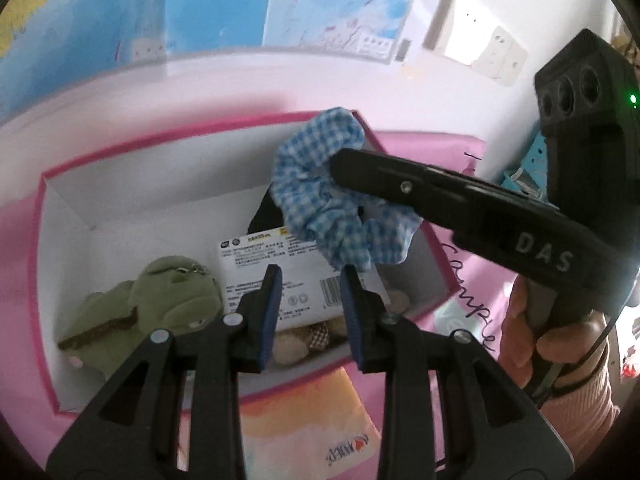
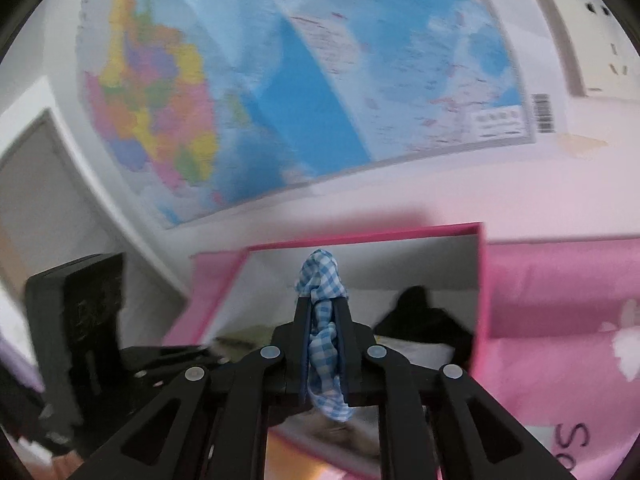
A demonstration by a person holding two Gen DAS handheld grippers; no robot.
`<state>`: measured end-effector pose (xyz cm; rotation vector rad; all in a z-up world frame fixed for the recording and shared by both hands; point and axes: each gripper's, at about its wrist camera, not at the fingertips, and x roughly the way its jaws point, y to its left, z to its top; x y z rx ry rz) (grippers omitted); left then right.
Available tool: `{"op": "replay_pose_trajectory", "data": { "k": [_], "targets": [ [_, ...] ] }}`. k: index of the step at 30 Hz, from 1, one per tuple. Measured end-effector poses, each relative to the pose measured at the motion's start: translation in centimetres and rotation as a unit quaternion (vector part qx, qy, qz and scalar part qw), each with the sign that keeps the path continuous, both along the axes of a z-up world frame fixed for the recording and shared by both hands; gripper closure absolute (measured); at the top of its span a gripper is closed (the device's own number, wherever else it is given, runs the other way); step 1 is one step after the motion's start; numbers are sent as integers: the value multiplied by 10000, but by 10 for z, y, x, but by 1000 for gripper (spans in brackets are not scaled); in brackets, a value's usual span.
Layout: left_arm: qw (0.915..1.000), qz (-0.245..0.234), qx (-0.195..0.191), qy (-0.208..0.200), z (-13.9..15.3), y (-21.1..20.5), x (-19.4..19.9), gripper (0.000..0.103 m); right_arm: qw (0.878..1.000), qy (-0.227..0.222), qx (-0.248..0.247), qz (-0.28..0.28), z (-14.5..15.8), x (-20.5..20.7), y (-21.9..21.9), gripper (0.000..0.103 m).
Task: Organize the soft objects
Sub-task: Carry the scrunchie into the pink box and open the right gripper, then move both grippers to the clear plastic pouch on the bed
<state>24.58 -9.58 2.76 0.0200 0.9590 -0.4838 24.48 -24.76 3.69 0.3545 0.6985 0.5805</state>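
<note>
Nearest, the left gripper (image 1: 310, 280) hangs over the pink-rimmed box (image 1: 40, 208) with nothing between its blue pads, which stand apart at a narrow gap. Below it lie a green plush frog (image 1: 160, 300), a white printed packet (image 1: 280, 276) and a beige plush toy (image 1: 296, 344). Just beyond, the right gripper (image 2: 323, 308) is clamped on a blue gingham scrunchie (image 1: 320, 192), dangling it above the box's far right corner. Behind, a map (image 2: 320, 80) covers the wall.
</note>
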Motion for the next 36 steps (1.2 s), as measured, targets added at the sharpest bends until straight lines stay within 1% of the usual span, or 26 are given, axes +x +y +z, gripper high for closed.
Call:
{"op": "replay_pose_trajectory", "data": {
  "k": [1, 2, 4, 6, 10, 12, 16, 18, 22, 24, 26, 28, 30, 32, 36],
  "targets": [
    [10000, -1, -25, 53, -3, 0, 1, 71, 9999, 12, -137, -103, -3, 3, 0, 82],
    [9999, -3, -48, 98, -4, 0, 2, 71, 9994, 49, -263, -209, -6, 6, -1, 80],
    [9999, -33, -108, 127, -7, 4, -2, 70, 9973, 100, -553, -478, -11, 7, -2, 68],
    [10000, 4, -95, 16, -5, 10, -8, 70, 9952, 91, -731, -648, -14, 2, -5, 67],
    [9994, -103, -194, -259, 6, 25, -32, 70, 9938, -162, -807, -743, -9, -22, -13, 66],
    [9987, -147, -190, -444, 13, 33, -50, 67, 9936, -280, -800, -747, -4, -34, -15, 66],
    [9971, -244, -174, -706, 22, 51, -86, 62, 9958, -397, -669, -492, 6, -64, -15, 64],
    [9967, -307, -199, -723, 21, 59, -102, 58, 9976, -373, -530, -255, 8, -77, -13, 63],
    [9968, -327, -168, -709, 16, 74, -132, 58, 9984, -323, -322, 322, 8, -109, -6, 60],
    [9971, -352, -183, -646, 10, 82, -144, 58, 9978, -317, -270, 516, 8, -121, 0, 59],
    [9976, -363, -188, -558, 2, 87, -154, 58, 9968, -226, -173, 753, 5, -135, 4, 58],
    [9983, -400, -182, -371, -9, 90, -165, 58, 9956, -132, -108, 924, 0, -150, 7, 55],
    [9985, -459, -182, -254, -18, 90, -173, 58, 9943, 32, -121, 1061, -11, -165, 10, 54],
    [9981, -586, -159, -138, -27, 85, -183, 58, 9932, 263, -175, 1118, -26, -178, 12, 54],
    [9946, -1035, -71, 71, -46, 69, -201, 58, 9898, 948, -73, 1057, -64, -206, 2, 54]
  ]
}}
